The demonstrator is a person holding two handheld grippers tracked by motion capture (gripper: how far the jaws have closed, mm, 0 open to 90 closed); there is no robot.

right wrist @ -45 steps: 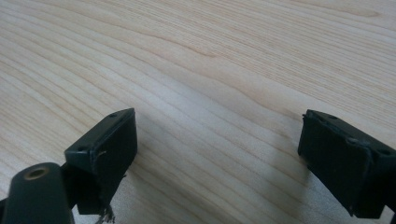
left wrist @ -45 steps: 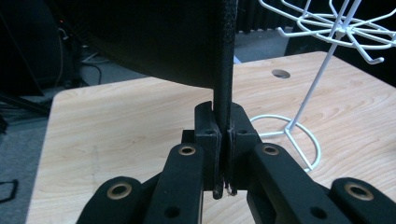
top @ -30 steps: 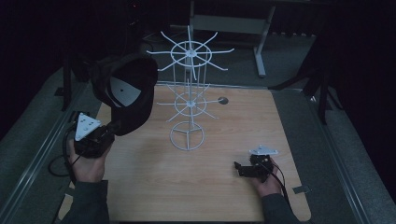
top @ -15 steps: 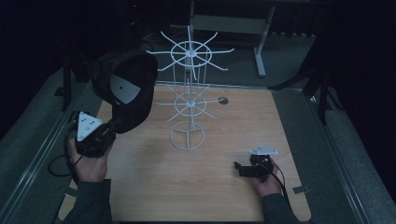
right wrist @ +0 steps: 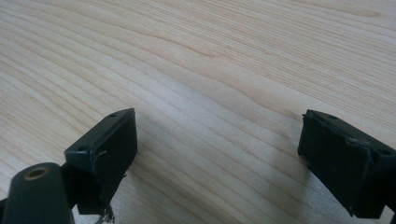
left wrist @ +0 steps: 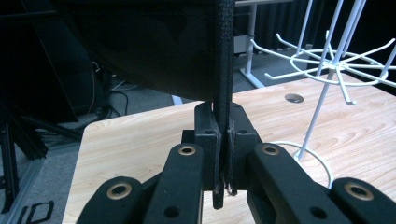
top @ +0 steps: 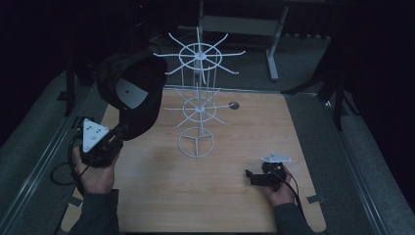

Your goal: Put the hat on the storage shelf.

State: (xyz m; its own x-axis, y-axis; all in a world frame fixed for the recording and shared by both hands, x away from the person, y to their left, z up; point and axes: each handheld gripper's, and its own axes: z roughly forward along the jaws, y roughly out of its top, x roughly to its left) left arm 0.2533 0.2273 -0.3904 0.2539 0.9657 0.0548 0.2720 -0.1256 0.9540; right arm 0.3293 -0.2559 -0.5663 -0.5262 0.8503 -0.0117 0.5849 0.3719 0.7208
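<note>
A black cap [top: 132,93] hangs in the air left of a white wire rack [top: 198,105] that stands mid-table. My left gripper [top: 122,132] is shut on the cap's edge from below. In the left gripper view the jaws [left wrist: 223,126] pinch a thin black band of the cap [left wrist: 154,46], and the rack [left wrist: 336,56] stands off to the right. My right gripper [top: 249,177] rests low at the table's near right. Its jaws [right wrist: 217,140] are wide open over bare wood with nothing between them.
The wooden table [top: 235,205] has a round cable hole [top: 234,105] behind the rack. A desk frame [top: 244,24] stands in the dark beyond the far edge. Grey floor strips run along both sides of the table.
</note>
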